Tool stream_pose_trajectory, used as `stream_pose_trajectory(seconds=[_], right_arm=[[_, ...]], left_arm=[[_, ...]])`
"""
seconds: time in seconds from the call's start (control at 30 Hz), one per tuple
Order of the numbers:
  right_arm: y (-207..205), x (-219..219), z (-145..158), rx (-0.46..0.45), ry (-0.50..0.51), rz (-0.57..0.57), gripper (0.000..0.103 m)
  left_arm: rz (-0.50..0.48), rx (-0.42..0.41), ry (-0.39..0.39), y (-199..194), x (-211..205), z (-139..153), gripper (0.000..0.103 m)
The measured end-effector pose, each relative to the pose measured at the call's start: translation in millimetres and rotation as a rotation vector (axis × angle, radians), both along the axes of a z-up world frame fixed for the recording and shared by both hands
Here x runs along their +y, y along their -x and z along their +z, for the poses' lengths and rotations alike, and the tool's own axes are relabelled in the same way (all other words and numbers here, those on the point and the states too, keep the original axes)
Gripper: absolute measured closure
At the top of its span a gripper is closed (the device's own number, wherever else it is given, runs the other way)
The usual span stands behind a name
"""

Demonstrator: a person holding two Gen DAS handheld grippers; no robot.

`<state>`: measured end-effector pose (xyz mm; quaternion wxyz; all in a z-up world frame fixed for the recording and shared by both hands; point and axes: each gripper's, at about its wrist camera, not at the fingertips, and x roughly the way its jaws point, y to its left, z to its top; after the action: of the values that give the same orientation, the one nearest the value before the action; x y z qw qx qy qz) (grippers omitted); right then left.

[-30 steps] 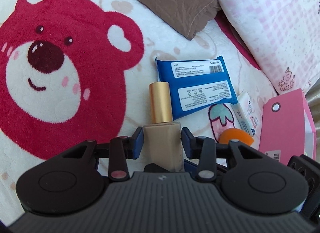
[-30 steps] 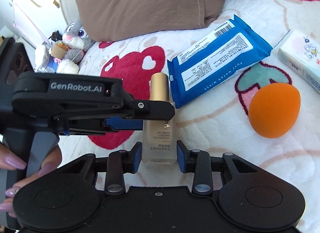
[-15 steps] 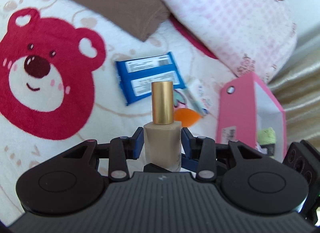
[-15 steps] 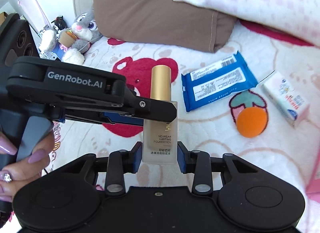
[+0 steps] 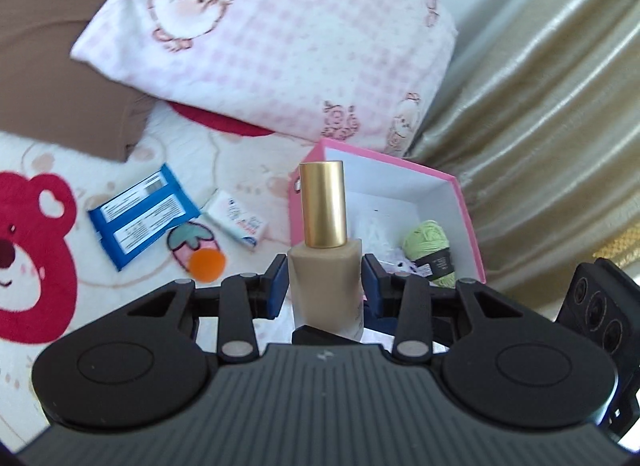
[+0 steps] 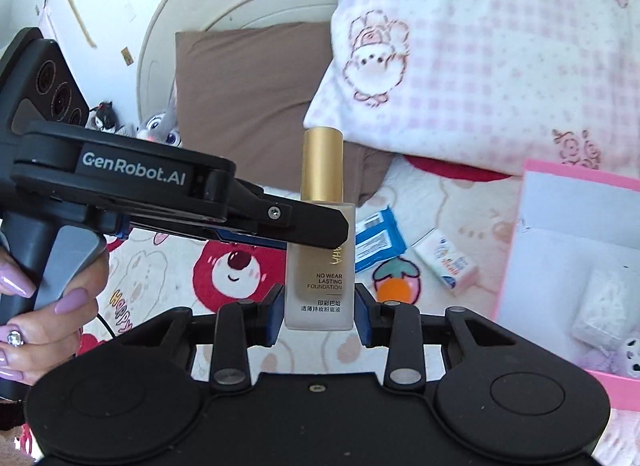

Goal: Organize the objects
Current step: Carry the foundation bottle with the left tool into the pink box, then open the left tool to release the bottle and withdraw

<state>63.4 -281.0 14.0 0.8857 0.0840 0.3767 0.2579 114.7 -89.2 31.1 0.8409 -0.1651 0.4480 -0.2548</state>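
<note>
A beige foundation bottle point(image 5: 325, 278) with a gold cap is held upright in the air between both grippers. My left gripper point(image 5: 325, 292) is shut on its body. My right gripper point(image 6: 319, 308) is shut on its lower part, label facing me point(image 6: 322, 266); the left gripper's finger point(image 6: 280, 217) crosses in from the left. A pink box point(image 5: 466, 209) with a white inside stands open just beyond the bottle, and it shows at the right in the right wrist view point(image 6: 560, 201).
In the box lie a green yarn ball point(image 5: 430, 250) and white items. On the bear-print blanket point(image 5: 36, 258) lie a blue wipes pack point(image 5: 140, 219), an orange sponge point(image 5: 207, 264) and a small white box point(image 5: 240, 221). Pink pillow point(image 5: 280, 37), brown pillow, gold curtain point(image 5: 540, 125) behind.
Both grippers have lifted the bottle off the blanket and carried it up and to the right, so the pink box now lies right behind it.
</note>
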Motion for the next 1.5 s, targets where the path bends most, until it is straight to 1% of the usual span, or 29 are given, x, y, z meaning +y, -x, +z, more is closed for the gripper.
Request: stream_pose_trajectory(seconds=[0.07, 0.17, 0.3, 0.4, 0.5, 0.53, 0.6, 0.7, 0.8, 0.9, 1.0, 1.07, 1.17, 1.23, 1.37, 1.5], right_arm=[[4.9, -16.6, 8.3, -0.020, 0.011, -0.040, 0.062], [8.9, -40.5, 15.7, -0.040, 0.007, -0.107, 0.062], [6.5, -69.8, 18.1, -0.041, -0.005, -0.188, 0.062], [-1.2, -89.1, 13.3, -0.021, -0.019, -0.234, 0.062], [-14.1, -101.9, 0.5, 0.015, -0.027, -0.268, 0.062], [-18.7, -105.9, -4.4, 0.030, -0.042, -0.274, 0.062], [-29.0, -112.3, -16.2, 0.068, -0.069, -0.283, 0.062], [-42.2, -117.2, -37.4, 0.118, -0.091, -0.290, 0.062], [-51.0, -118.4, -58.4, 0.157, -0.091, -0.302, 0.062], [-56.2, -119.8, -77.3, 0.182, -0.089, -0.324, 0.062], [-58.3, -124.7, -99.4, 0.216, -0.157, -0.347, 0.062], [-63.3, -125.1, -111.1, 0.230, -0.154, -0.357, 0.062], [-72.8, -123.7, -119.7, 0.256, -0.101, -0.354, 0.062], [-79.3, -125.8, -123.2, 0.273, -0.081, -0.345, 0.062], [-87.4, -130.5, -126.6, 0.302, -0.069, -0.333, 0.062], [-83.5, -132.5, -127.4, 0.315, -0.047, -0.342, 0.062]], left_arm=[[-0.068, -0.032, -0.026, -3.4, -22.7, 12.1, 0.066], [-0.124, -0.040, -0.040, -12.8, -53.5, 24.8, 0.066], [-0.168, -0.031, -0.039, -28.8, -88.1, 29.3, 0.065], [-0.190, -0.018, -0.057, -41.1, -112.8, 26.5, 0.065], [-0.231, 0.000, -0.099, -55.8, -134.8, 16.2, 0.065], [-0.228, 0.016, -0.105, -61.6, -139.5, 10.5, 0.065], [-0.251, 0.025, -0.149, -70.6, -150.9, -0.3, 0.064], [-0.246, 0.068, -0.205, -83.5, -163.7, -18.8, 0.064], [-0.234, 0.112, -0.252, -95.5, -174.5, -39.9, 0.063], [-0.229, 0.144, -0.277, -104.4, -182.3, -60.1, 0.063], [-0.232, 0.180, -0.321, -112.2, -189.2, -76.7, 0.063], [-0.223, 0.206, -0.326, -116.5, -192.2, -87.8, 0.063], [-0.211, 0.235, -0.330, -123.4, -198.0, -101.0, 0.063], [-0.208, 0.235, -0.335, -125.3, -202.1, -105.3, 0.063], [-0.216, 0.225, -0.364, -124.0, -211.1, -106.6, 0.063], [-0.228, 0.241, -0.384, -121.9, -221.9, -108.3, 0.063]])
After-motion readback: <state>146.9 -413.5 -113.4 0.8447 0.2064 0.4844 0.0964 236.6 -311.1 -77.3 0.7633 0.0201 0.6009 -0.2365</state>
